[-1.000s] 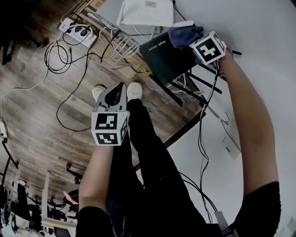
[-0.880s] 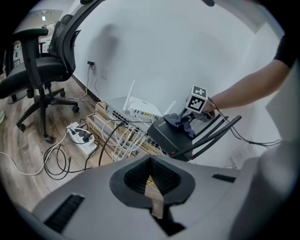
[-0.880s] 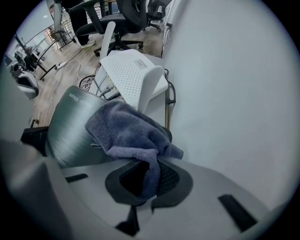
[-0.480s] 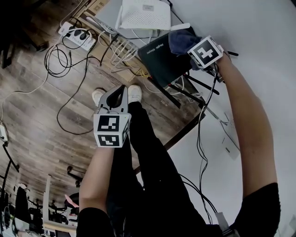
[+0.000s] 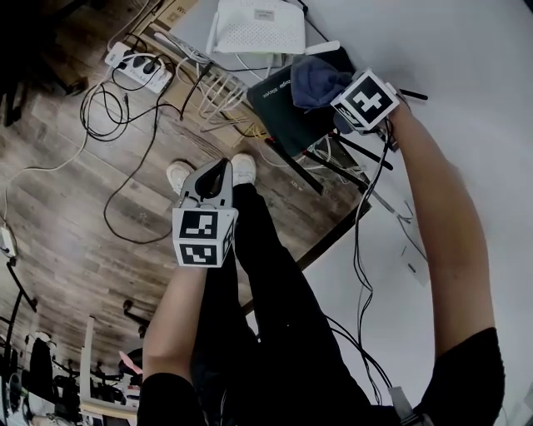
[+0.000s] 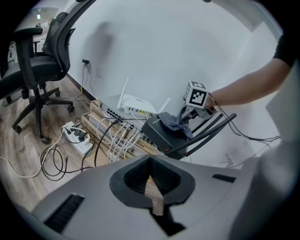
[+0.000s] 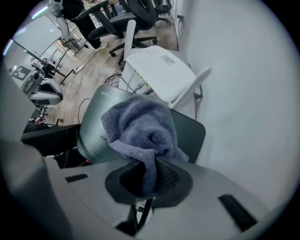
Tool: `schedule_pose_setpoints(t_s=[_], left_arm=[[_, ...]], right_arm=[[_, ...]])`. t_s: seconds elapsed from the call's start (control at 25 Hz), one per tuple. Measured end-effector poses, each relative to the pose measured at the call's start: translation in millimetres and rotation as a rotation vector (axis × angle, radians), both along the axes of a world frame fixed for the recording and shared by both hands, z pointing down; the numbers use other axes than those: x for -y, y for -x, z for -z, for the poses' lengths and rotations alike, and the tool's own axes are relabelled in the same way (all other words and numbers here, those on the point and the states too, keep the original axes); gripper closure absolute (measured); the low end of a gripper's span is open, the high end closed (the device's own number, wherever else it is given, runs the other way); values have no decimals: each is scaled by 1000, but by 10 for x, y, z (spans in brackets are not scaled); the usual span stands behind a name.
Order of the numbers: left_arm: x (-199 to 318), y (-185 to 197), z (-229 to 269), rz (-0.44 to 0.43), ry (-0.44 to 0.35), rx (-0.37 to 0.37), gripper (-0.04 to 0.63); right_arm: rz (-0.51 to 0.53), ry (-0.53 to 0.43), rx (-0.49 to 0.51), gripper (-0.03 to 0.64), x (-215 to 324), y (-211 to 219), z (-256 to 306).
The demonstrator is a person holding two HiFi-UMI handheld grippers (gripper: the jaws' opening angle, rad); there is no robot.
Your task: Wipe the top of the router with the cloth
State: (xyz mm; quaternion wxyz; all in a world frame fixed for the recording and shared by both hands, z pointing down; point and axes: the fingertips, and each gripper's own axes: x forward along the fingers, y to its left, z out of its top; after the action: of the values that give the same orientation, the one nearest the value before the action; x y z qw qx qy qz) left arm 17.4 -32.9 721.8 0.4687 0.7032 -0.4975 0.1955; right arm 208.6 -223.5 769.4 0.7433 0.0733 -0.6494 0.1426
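Moved: my R gripper (image 5: 335, 93) + cloth (image 5: 315, 79) slid across the black router (image 5: 283, 112) top in the last sec, from its far edge twd the printed end. L gripper barely shifted.
R gripper (image 7: 147, 180): jaws clamped on a fold of the cloth (image 7: 140, 126); rest of it is bunched out front.
Cloth: grey-blue, lying on the black router (image 7: 91, 129) top, covers approx the middle; lid bare on both sides.
L gripper (image 5: 210, 179): jaws closed together, nothing in them, per its own view (image 6: 152, 180). Well apart from the black router (image 6: 161, 133), on the floor side.
White router (image 5: 250, 25): just beyond the black router, not touching the cloth.
Power strip (image 5: 137, 58): on the floor, well away from the black router, cables (image 5: 212, 83) between.
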Motion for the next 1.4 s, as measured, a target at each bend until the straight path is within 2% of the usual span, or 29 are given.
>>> schedule_pose_setpoints(t_s=[0.44, 0.72, 0.88, 1.08, 1.28, 1.4], left_arm=[[138, 11, 99, -18, -20, 12, 598], [182, 52, 197, -15, -27, 20, 598], [217, 76, 310, -4, -40, 21, 598], [260, 201, 523, 13, -58, 42, 598], [378, 345, 878, 73, -85, 66, 598], [467, 452, 1253, 121, -114, 84, 598]], right_arm=[[194, 179, 133, 603, -684, 608, 51], [210, 247, 231, 603, -1112, 933, 76], [232, 228, 239, 603, -1146, 990, 86], [238, 134, 286, 603, -1042, 1050, 290], [236, 17, 351, 603, -904, 1126, 742], [174, -91, 431, 603, -774, 1242, 1253]])
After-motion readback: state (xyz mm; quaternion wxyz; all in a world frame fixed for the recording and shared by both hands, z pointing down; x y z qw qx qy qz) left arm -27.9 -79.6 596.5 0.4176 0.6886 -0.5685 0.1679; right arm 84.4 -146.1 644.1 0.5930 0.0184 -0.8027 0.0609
